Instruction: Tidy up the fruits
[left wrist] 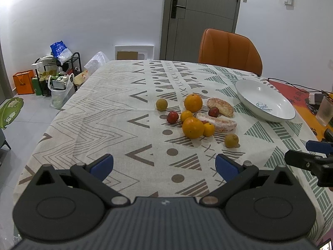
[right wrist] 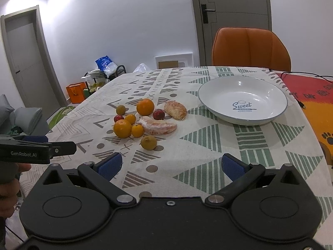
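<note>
The bench is covered with a patterned cloth, and its left edge drops to a grey tiled floor. An orange chair stands at the far edge. The fruits lie in a loose cluster near the middle: two large oranges, smaller oranges, two red fruits, two peeled pomelo pieces and two yellow-green fruits. A white dish marked "Sweet" sits well apart to their right, with nothing in it. Bare cloth stretches between the cluster and the near edge.

The left gripper hovers above that bare cloth, jaws spread wide and holding nothing. The right gripper hovers likewise, jaws released and touching nothing, the nearest yellow-green fruit just ahead.
</note>
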